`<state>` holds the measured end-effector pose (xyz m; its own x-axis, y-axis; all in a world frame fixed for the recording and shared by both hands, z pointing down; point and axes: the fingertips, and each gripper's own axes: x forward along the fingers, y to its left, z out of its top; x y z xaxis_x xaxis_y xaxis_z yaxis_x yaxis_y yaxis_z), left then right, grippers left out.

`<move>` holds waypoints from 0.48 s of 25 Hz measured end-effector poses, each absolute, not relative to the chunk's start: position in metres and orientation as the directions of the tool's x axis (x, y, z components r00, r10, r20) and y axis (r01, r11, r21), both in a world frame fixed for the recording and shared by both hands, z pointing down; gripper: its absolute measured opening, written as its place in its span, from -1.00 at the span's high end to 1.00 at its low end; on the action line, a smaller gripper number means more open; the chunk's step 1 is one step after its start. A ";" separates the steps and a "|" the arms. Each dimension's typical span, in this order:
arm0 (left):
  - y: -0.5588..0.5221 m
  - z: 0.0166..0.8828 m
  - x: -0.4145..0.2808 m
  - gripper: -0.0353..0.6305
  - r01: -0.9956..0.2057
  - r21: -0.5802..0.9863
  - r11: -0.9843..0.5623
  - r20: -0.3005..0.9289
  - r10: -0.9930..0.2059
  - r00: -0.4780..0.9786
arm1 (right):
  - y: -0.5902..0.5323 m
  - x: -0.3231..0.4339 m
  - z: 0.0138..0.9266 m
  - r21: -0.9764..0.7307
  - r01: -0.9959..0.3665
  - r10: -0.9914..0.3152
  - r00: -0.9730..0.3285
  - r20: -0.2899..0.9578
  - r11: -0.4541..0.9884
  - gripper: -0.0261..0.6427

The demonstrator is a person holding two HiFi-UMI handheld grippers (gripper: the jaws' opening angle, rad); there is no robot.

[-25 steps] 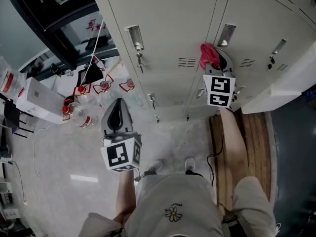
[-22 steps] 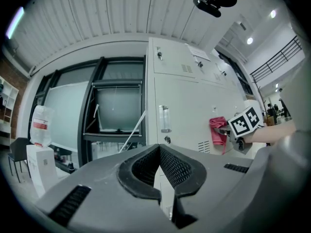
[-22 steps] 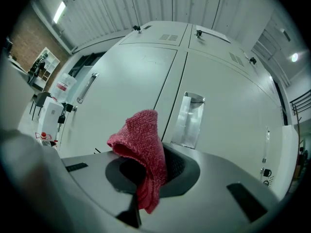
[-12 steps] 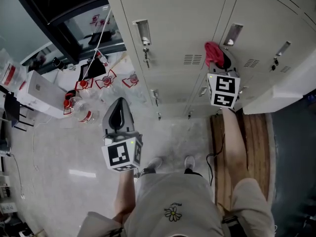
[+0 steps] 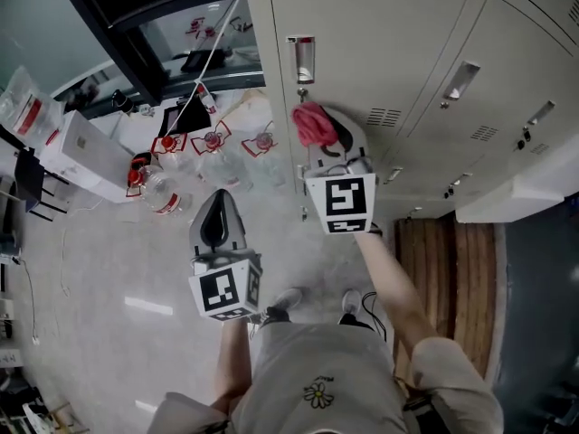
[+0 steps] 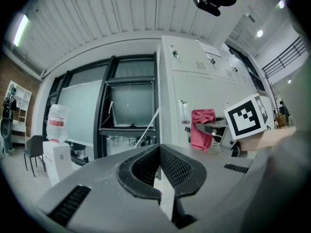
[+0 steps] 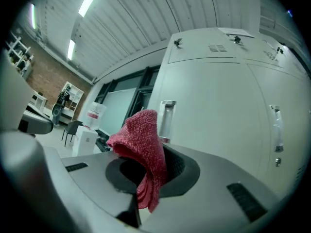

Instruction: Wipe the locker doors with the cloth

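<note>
The red cloth [image 5: 310, 123] hangs from my right gripper [image 5: 327, 127], which is shut on it, its marker cube toward me. The cloth is held up at the pale grey locker doors [image 5: 380, 34], just below a metal handle [image 5: 303, 59]; I cannot tell whether it touches the door. In the right gripper view the cloth [image 7: 142, 140] droops over the right gripper [image 7: 146, 166], with the handle [image 7: 166, 120] right behind it. My left gripper [image 5: 220, 199] hangs lower left over the floor, away from the lockers, shut and holding nothing. The left gripper view shows that gripper [image 6: 158, 148] and the cloth [image 6: 201, 130].
Several bottles with red caps [image 5: 156, 186] and a white box [image 5: 86, 156] stand on the floor left of the lockers, below a dark-framed window [image 5: 136, 25]. A wooden pallet [image 5: 470, 260] lies at the right. The person's shoes [image 5: 288, 302] are near the locker base.
My right gripper has carried the cloth leftward along the lockers, from one door's handle to the handle of a door further left. The left gripper has barely moved.
</note>
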<state>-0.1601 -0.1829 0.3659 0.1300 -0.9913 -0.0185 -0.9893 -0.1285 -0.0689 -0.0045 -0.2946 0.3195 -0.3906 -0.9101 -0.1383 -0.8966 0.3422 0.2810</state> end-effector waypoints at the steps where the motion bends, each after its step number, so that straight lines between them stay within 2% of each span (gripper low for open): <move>1: -0.182 0.368 -0.165 0.84 -0.991 -0.067 -0.118 -0.013 -0.993 0.119 | -0.297 -0.019 0.325 0.293 -0.889 -0.906 -0.402 -0.135 0.351 0.83; 5: -0.179 0.374 -0.180 0.84 -0.994 -0.067 -0.090 0.002 -0.996 0.090 | -0.312 -0.059 0.349 0.359 -0.871 -0.912 -0.396 -0.105 0.337 0.83; 12: -0.175 0.377 -0.205 0.84 -0.997 -0.068 -0.034 0.021 -0.999 0.033 | -0.334 -0.073 0.373 0.390 -0.869 -0.934 -0.352 -0.057 0.304 0.83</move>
<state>-0.2046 -0.1750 0.3767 0.0330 -0.9992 0.0207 -0.9971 -0.0343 -0.0682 -0.0726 -0.3340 0.3733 -0.3523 -0.9342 -0.0568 -0.8693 0.3042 0.3895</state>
